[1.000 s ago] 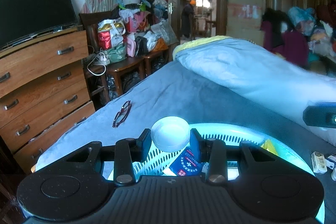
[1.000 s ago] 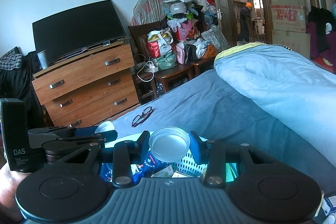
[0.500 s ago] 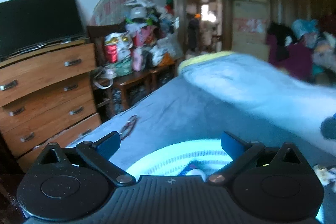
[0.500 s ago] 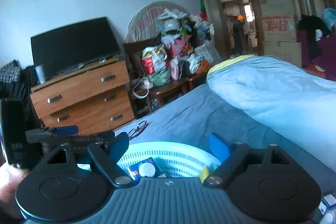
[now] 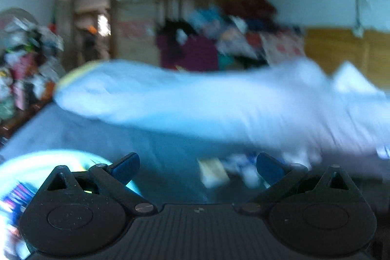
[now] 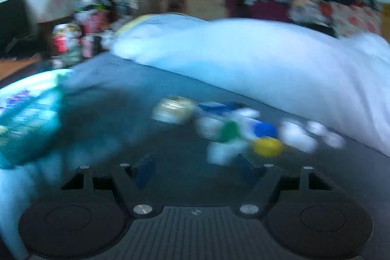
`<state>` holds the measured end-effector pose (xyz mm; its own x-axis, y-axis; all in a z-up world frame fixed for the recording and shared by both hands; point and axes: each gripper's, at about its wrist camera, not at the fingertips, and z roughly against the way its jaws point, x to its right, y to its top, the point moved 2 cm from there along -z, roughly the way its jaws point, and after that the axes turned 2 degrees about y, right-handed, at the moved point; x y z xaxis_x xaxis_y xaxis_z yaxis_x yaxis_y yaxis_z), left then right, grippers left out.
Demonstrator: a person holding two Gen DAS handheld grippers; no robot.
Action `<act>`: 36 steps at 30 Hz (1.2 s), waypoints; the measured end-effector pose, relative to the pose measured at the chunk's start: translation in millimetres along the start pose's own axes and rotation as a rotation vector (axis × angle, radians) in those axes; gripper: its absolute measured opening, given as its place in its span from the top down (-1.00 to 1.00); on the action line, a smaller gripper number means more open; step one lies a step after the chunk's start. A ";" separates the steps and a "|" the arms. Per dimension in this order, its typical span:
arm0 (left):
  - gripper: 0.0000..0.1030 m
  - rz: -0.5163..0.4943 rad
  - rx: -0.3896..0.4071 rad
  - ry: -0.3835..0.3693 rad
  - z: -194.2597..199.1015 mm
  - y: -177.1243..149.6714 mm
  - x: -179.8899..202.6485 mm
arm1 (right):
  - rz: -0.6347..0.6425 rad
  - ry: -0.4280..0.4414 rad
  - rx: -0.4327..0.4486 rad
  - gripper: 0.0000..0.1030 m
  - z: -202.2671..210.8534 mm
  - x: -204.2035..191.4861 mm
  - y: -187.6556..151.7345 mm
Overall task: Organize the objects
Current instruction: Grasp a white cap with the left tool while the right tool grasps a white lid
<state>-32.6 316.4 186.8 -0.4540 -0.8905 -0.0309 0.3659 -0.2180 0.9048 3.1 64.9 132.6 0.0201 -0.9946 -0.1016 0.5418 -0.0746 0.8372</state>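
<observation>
Both views are heavily blurred; fine detail cannot be told

Left gripper: fingers spread wide apart, nothing held between them. It is seen above the dark blue bed, facing the rolled pale quilt

Right gripper: fingers spread apart, nothing held. It is seen low over the bed, just short of the loose items

Basket: pale turquoise, round, set on the bed at the lower left of the left view, partly hidden behind the left finger linkage. In the right view the basket is at the far left edge; coloured packets are seen inside, kind not told

Loose items, right view, on the bed ahead of the right gripper, close together:
- pale box, lying flat, nearest the basket side
- blue packet, just beyond the box
- green cap, on a white item
- blue cap, beside the green one
- yellow cap, nearest the right finger
- white lumps, trailing toward the quilt

Loose items, left view: a pale smear and white and blue shapes between the fingers' line of sight, too blurred to name

Room beyond the bed: clutter pile and doorway, both indistinct
</observation>
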 end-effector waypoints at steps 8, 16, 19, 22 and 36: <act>-0.97 0.020 -0.162 -0.096 -70.8 -43.7 21.1 | -0.080 -0.304 0.002 -0.34 -66.5 159.7 3.3; -0.97 0.004 -0.186 -0.210 -133.0 -53.5 55.0 | -0.130 -0.290 -0.090 -0.10 -140.4 198.6 13.6; -0.92 0.011 -0.178 -0.266 -156.0 -58.3 71.3 | -0.151 -0.262 -0.055 0.19 -130.4 196.5 10.1; -0.78 0.003 -0.189 -0.325 -188.8 -63.6 86.3 | -0.202 -0.228 -0.006 0.19 -106.7 188.0 0.0; 0.37 -0.027 -0.247 -0.356 -239.5 -73.4 121.3 | -0.289 -0.167 0.079 0.19 -47.1 172.1 -23.3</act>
<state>80.1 128.7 14.9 -0.7021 -0.6994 0.1342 0.5139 -0.3672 0.7753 33.5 -101.1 70.4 -0.2657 -0.9291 -0.2570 0.4383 -0.3539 0.8262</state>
